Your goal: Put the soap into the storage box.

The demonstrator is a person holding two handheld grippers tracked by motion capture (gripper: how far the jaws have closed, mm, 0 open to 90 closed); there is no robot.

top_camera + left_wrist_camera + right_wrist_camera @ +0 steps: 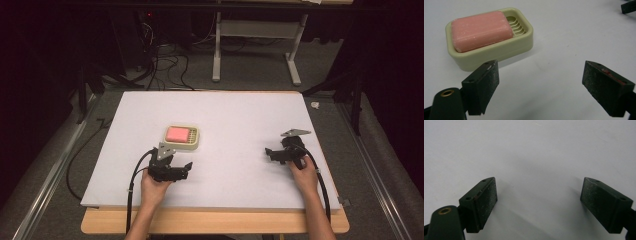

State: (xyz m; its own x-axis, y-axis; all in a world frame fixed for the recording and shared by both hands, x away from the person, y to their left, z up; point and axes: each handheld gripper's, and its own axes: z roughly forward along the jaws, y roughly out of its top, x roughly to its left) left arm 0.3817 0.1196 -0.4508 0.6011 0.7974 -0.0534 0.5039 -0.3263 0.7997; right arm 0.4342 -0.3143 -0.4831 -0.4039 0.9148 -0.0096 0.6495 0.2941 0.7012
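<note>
Pink soap [481,30] lay in a cream soap dish [499,51] in the upper left of the left gripper view, pushed toward one end so that the ribbed floor of the dish showed at the other. In the high view the dish sat left of centre on the white table [240,115]. The left gripper [186,169] waited just below it, jaws spread wide with nothing between them; the right gripper [270,153], well apart at the right of the frame, was likewise wide apart over bare white surface. To take the bar cleanly, I judged the left gripper should swing toward the dish, come down over the soap and close across its narrow width, clear of the rim. Nothing lay between gripper and dish; cables and table legs stood beyond the far edge.
</note>
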